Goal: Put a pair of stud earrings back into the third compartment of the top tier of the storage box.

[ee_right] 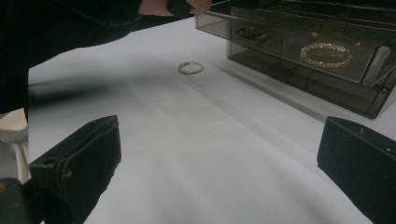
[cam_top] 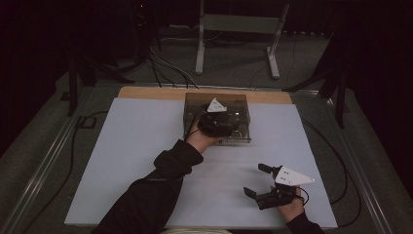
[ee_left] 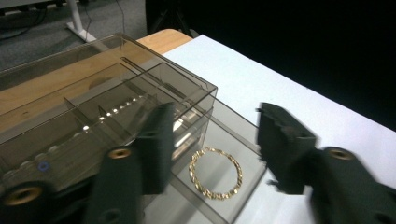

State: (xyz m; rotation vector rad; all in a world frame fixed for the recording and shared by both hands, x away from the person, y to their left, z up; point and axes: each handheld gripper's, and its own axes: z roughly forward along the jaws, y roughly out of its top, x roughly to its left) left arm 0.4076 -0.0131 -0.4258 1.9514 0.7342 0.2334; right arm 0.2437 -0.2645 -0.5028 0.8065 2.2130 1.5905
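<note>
A smoky clear jewellery box stands at the back middle of the white table. Its drawer is pulled out, and a gold chain bracelet lies flat on the drawer floor. My left gripper hovers just above it, jaws apart, nothing between them. From above, the left gripper sits over the box's front. The bracelet in the box also appears in the right gripper view, with a small gold ring on the table in front. My right gripper rests open at the front right; its jaws are empty.
The person's dark left sleeve crosses the table's middle. A bare wooden strip runs along the back edge. Behind the table stand a metal frame and floor cables. Another box compartment holds a small dark item.
</note>
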